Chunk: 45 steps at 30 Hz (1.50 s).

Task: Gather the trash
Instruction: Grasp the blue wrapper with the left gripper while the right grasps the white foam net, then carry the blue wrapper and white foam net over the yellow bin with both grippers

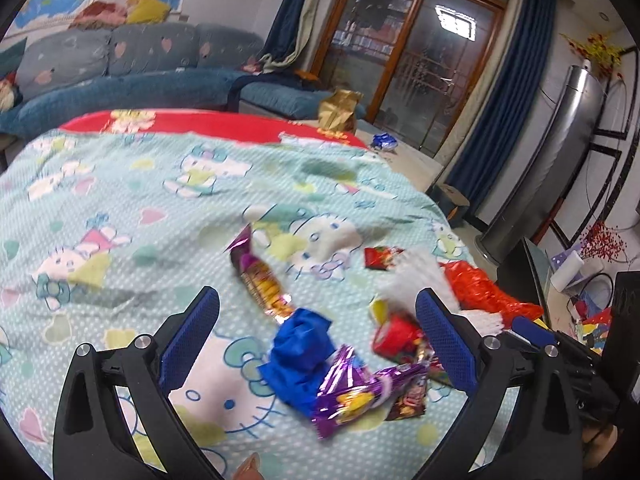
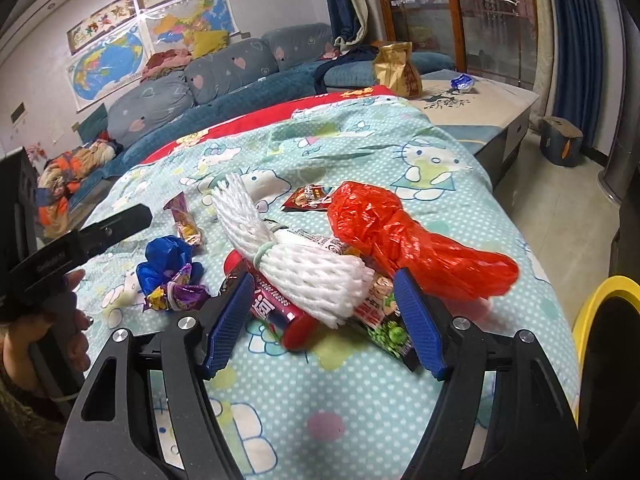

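Trash lies on a Hello Kitty blanket (image 1: 120, 208). My left gripper (image 1: 320, 304) is open, with a crumpled blue bag (image 1: 300, 356) and a purple foil wrapper (image 1: 356, 396) between its fingers and a long purple-yellow snack wrapper (image 1: 260, 276) just ahead. My right gripper (image 2: 324, 280) is open around a white foam net (image 2: 304, 276), a red tube (image 2: 276, 312) and a green pea packet (image 2: 388, 332). A red plastic bag (image 2: 400, 236) lies to the right. The blue bag (image 2: 168, 260) and the left gripper (image 2: 100, 232) show at the left.
A small red packet (image 1: 380, 258) lies beyond the pile. A yellow-rimmed bin (image 2: 600, 320) stands at the right edge of the blanket. A gold bag (image 2: 396, 68) and a blue wrapper (image 2: 462, 82) sit on the far table. A sofa (image 1: 140, 64) runs behind.
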Motion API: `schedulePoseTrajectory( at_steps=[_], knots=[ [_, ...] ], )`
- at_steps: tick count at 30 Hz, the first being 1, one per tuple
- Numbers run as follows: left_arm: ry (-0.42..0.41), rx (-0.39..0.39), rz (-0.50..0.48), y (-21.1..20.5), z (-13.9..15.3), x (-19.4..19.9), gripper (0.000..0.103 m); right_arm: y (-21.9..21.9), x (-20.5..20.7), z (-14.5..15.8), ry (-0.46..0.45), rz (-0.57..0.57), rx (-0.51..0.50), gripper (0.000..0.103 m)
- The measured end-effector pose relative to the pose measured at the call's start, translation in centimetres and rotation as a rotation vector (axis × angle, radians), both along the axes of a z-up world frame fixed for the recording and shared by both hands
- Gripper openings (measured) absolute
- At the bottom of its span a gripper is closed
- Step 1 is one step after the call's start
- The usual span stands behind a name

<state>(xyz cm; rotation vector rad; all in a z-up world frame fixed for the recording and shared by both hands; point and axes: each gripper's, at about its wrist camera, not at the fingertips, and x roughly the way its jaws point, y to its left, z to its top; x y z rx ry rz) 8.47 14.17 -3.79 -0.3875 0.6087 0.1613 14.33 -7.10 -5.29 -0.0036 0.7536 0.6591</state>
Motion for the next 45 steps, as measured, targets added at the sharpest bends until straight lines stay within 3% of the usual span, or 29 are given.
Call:
schedulePoseTrajectory(
  at_steps=[5, 7, 11, 14, 15, 16, 30, 45],
  knots=[
    [0.04, -0.109, 0.007, 1.5, -1.9, 0.1, 0.093, 0.8, 0.8, -0.6, 0.019, 0.014, -0.013, 0.059],
    [0.051, -0.137, 0.003, 1.8, -2.4, 0.2, 0.079, 1.0, 1.0, -0.9, 0.035, 0.024, -0.013, 0.051],
    [0.07, -0.173, -0.008, 2.1, -3.2, 0.3, 0.063, 1.2, 0.7, -1.2, 0.049, 0.05, -0.012, 0.024],
    [0.087, -0.197, -0.022, 2.1, -3.6, 0.4, 0.04, 1.2, 0.0, -1.0, 0.038, 0.07, -0.007, 0.012],
    [0.09, -0.202, -0.023, 2.1, -3.6, 0.4, 0.024, 1.2, -0.4, -0.9, 0.032, 0.08, -0.001, 0.012],
    [0.088, -0.201, -0.023, 2.0, -3.5, 0.3, 0.016, 1.1, -0.6, -0.7, 0.026, 0.083, 0.002, 0.011],
    [-0.1, -0.1, -0.054, 0.4, 3.3, -1.3, 0.011, -1.0, -3.7, 2.5, -0.1, 0.04, 0.074, 0.01],
    [-0.164, -0.081, -0.162, -3.9, 6.5, -0.7, 0.011, -4.3, -4.2, 4.0, -0.135, -0.028, 0.118, 0.01]
  ],
)
